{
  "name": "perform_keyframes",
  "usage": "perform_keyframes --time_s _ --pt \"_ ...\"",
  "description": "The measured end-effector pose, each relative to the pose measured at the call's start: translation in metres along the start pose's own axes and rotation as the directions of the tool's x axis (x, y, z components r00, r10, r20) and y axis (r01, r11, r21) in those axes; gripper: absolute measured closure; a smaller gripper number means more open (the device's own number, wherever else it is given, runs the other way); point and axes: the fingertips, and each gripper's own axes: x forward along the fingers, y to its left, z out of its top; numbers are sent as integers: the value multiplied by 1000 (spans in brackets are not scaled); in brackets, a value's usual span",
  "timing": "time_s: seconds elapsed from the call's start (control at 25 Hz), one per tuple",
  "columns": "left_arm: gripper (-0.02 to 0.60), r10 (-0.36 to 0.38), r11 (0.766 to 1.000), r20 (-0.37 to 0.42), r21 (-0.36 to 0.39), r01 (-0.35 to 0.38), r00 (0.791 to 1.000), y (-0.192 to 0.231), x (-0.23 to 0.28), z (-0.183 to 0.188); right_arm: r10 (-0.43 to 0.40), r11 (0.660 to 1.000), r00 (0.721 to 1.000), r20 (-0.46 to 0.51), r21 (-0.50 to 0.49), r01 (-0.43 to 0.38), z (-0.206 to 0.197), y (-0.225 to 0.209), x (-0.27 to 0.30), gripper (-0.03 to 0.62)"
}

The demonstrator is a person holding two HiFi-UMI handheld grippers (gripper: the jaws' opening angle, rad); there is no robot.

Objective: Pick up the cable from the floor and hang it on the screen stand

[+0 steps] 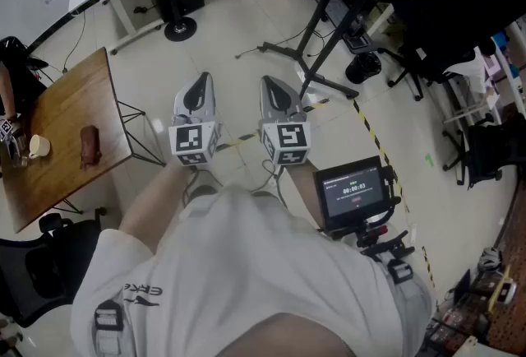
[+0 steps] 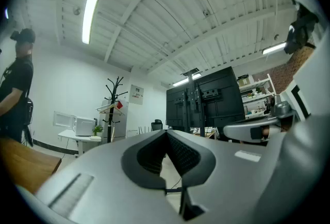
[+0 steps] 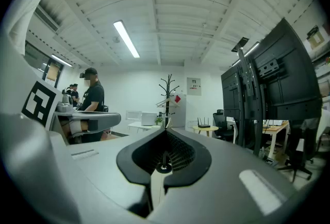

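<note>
A person looks down at two grippers held out side by side in front of the body, both pointing level and away. The left gripper (image 1: 202, 81) has its jaws pressed together with nothing between them. The right gripper (image 1: 268, 84) is the same, closed and empty.

Beyond their tips lies bare pale floor (image 1: 238, 18). A wooden table (image 1: 70, 121) edges that space on the left. The black screen stand (image 1: 322, 39), with its spread legs, edges it on the right.

The cable (image 1: 275, 44), thin and dark, lies on the floor far ahead, just beside the stand's far leg. It runs roughly left to right, its left end on open floor. A yellow-and-black tape line (image 1: 370, 133) crosses the floor at right.
</note>
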Motion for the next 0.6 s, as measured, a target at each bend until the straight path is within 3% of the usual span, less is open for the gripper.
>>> perform_keyframes --time_s 0.28,0.6 --pt "580 -13 1000 -8 21 14 1000 0 11 -6 -17 1000 1000 2 17 17 -3 -10 6 580" --pt "580 -62 998 -40 -1 62 997 13 118 -36 -55 998 998 -32 29 56 -21 -61 93 580"
